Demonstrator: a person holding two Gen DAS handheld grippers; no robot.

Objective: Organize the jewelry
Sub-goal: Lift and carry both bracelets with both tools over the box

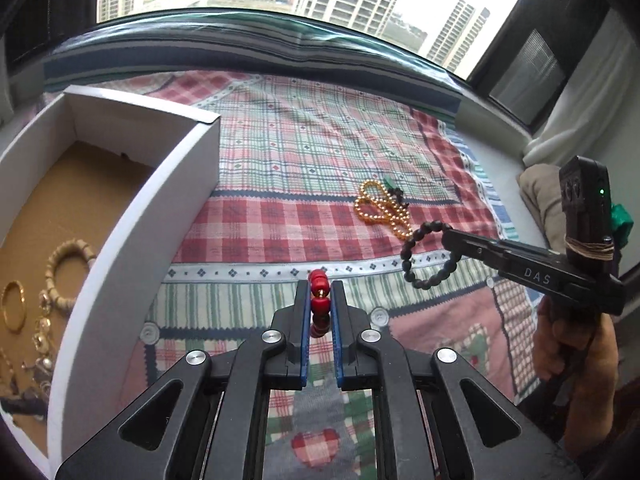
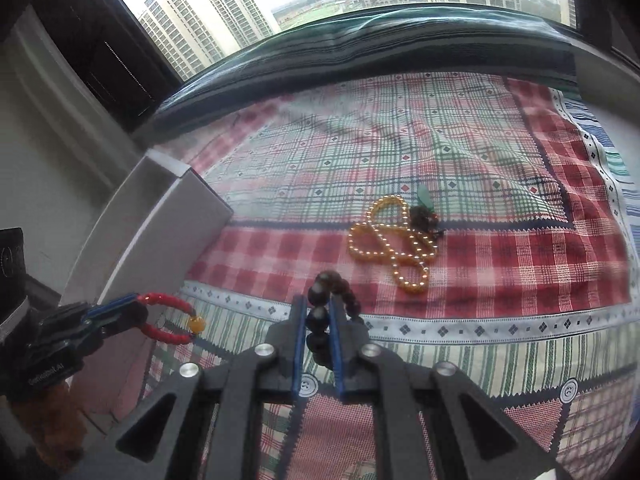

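The white box [image 1: 132,216] sat at nine o'clock. At one o'clock lay a limp, light amber bead strand [image 1: 380,210]. The left gripper [image 1: 320,300] pinched the red bracelet [image 1: 319,300]; the right gripper [image 2: 319,312] clamped the black bracelet [image 2: 320,314].

On my left wrist feed I read "DAS" in pale letters along the side of the right gripper [image 1: 447,236], and on my right wrist feed small white lettering on the left gripper [image 2: 136,311] looks like "GenRobot.AI", though too blurred for certainty.
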